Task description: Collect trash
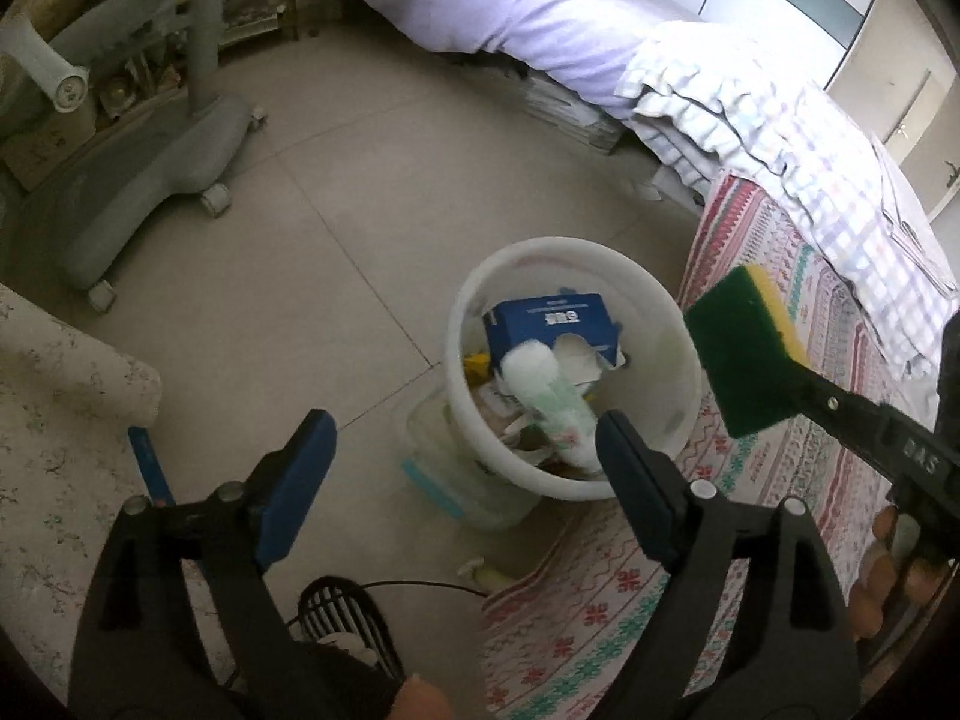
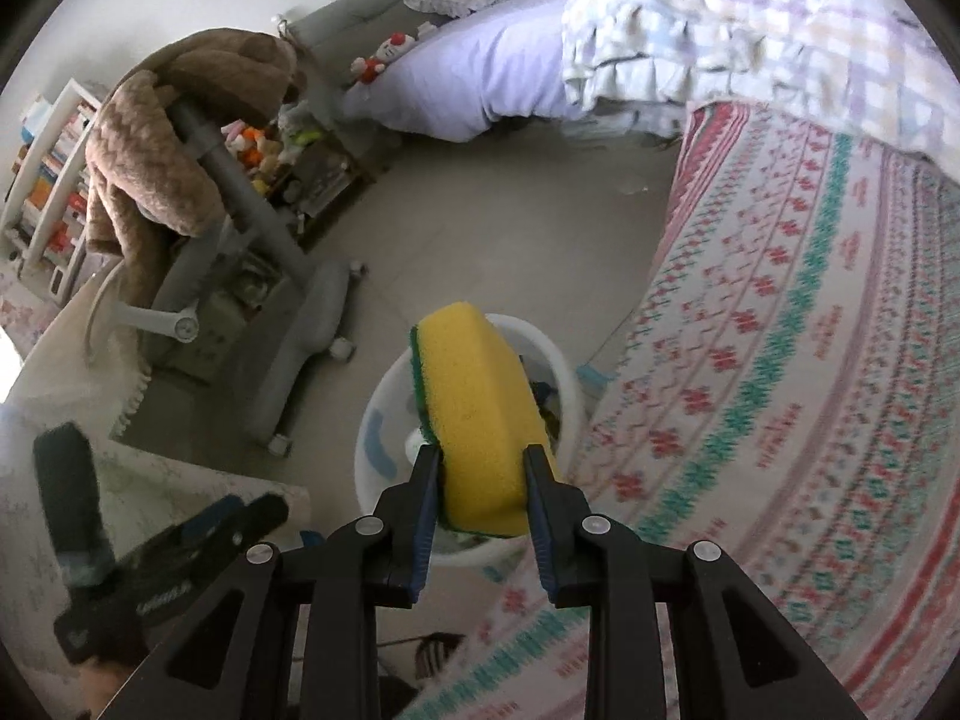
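A white trash bin (image 1: 657, 294) stands on the tiled floor beside the bed; it also shows in the right wrist view (image 2: 375, 420). Inside lie a blue box (image 1: 549, 324), a white-green wrapped roll (image 1: 552, 402) and other scraps. My left gripper (image 1: 465, 456) is open and empty, held above the bin's near left side. My right gripper (image 2: 483, 468) is shut on a yellow and green sponge (image 2: 480, 408), held above the bin. In the left wrist view the sponge (image 1: 741, 354) hangs over the bin's right rim.
A patterned bedspread (image 2: 780, 360) hangs down on the right, close to the bin. A grey wheeled chair base (image 1: 150, 162) stands to the left. A clear plastic container (image 1: 456, 468) lies against the bin. A black fan (image 1: 348, 618) and a floral-covered surface (image 1: 54, 420) are near me.
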